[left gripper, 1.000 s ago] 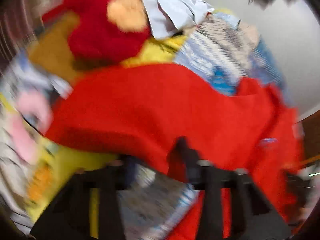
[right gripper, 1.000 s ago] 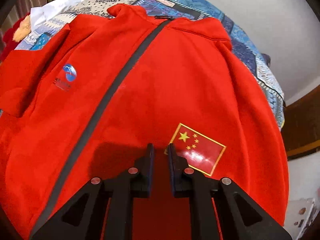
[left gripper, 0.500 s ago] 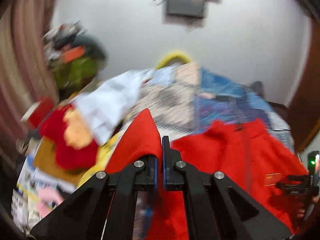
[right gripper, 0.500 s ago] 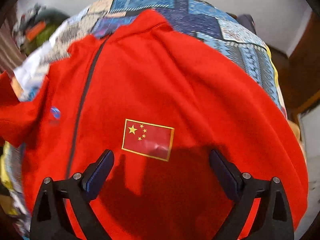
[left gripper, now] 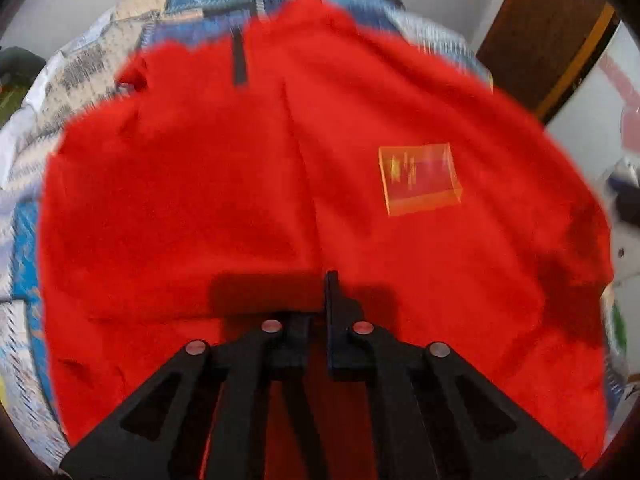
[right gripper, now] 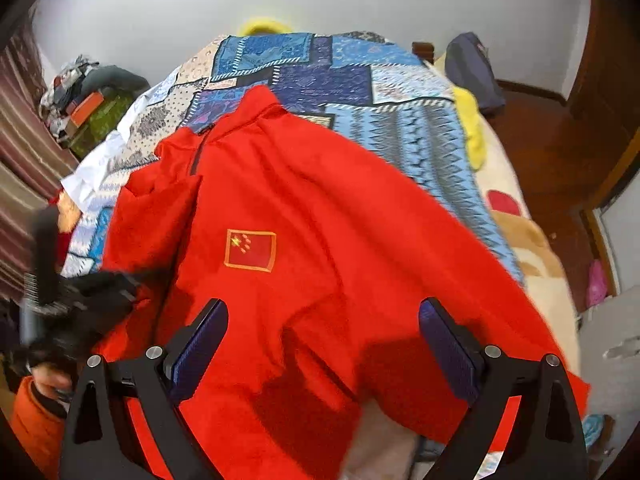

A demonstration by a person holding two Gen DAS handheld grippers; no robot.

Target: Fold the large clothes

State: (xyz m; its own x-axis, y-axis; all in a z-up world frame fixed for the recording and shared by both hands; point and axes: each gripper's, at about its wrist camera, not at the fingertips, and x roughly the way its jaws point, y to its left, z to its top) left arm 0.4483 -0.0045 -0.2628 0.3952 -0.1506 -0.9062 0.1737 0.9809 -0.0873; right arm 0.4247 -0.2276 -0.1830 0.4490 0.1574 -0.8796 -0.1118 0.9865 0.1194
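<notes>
A red zip-up jacket lies spread on the bed, with a flag patch on its chest. Its left side is folded over the front, so only the top of the dark zip shows. My left gripper pinches a fold of this red cloth near the hem. Its jaws are just starting to open, and the cloth hides one finger. In the right wrist view the jacket and patch lie below my right gripper, which stands wide open above the lower front with nothing gripped.
A blue patchwork quilt covers the bed behind the collar. White cloth and a pile of clutter lie at the left. A brown wooden door stands on the right. A hand in an orange sleeve shows at lower left.
My left gripper swept the red cloth across from the left and laid it over the jacket's front. My right gripper opened, let go of the jacket and pulled up and back.
</notes>
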